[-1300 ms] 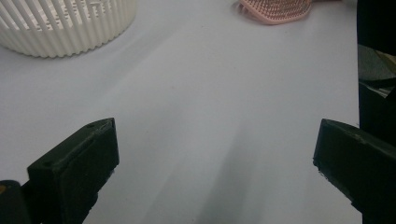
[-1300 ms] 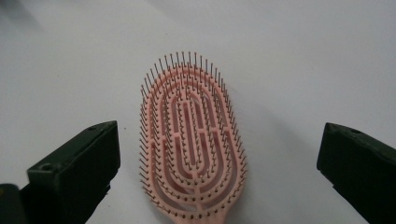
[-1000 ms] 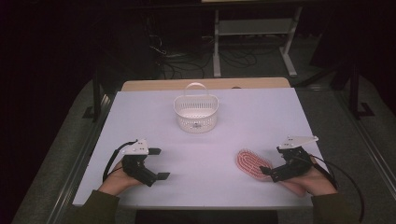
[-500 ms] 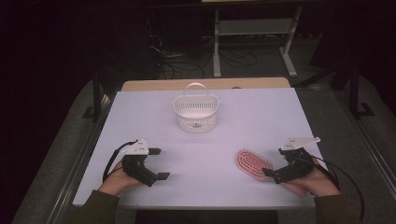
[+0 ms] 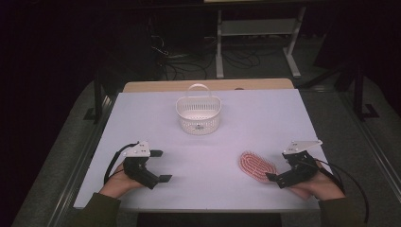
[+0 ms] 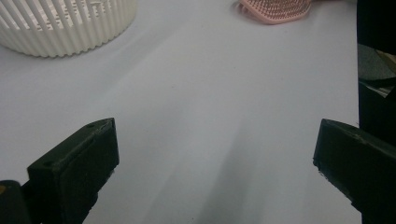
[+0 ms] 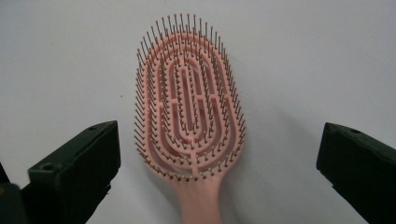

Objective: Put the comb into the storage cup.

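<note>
Right gripper view looks straight down the pink hairbrush [image 7: 189,105], which lies flat on the white table [image 7: 299,60], bristles up, with its handle pointing back between the two jaws and its long side running away from them. The right gripper [image 5: 283,172] is wide open, holds nothing, and sits just beside the brush. The left gripper [image 5: 158,166] is open and empty too, well away, with the white basket [image 5: 198,113] farther back; I can read no writing.
</note>
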The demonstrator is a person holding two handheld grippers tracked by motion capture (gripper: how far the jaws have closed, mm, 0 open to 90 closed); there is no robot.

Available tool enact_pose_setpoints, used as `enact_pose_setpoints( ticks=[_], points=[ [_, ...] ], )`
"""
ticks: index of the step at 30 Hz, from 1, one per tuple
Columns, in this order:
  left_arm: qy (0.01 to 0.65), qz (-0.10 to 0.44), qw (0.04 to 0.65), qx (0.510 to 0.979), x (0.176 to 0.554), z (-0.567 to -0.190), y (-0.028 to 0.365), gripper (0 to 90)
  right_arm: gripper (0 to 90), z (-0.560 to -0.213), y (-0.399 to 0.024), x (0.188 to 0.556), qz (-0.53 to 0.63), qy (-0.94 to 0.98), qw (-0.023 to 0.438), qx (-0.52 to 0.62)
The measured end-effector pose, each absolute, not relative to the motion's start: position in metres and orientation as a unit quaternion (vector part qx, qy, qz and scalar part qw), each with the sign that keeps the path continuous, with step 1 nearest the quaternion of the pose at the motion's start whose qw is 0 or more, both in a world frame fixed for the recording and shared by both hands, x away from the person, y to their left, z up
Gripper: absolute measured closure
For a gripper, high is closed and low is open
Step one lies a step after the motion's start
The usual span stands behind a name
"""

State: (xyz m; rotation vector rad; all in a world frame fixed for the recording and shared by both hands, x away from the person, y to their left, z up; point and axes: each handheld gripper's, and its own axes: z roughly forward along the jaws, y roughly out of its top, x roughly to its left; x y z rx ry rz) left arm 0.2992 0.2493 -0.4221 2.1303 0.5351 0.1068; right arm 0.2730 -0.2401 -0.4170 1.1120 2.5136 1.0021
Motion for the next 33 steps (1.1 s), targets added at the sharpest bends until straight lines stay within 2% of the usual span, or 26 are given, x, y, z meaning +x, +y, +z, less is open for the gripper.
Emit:
enact_pose_setpoints(
  ticks=[33],
  points=[
    [0.218,0.043,0.453,0.863,0.2994,-0.4223,0.2494,0.2,0.0,-0.4254,-0.238,0.2696,0.281,0.883,0.083,0.367]
  ],
)
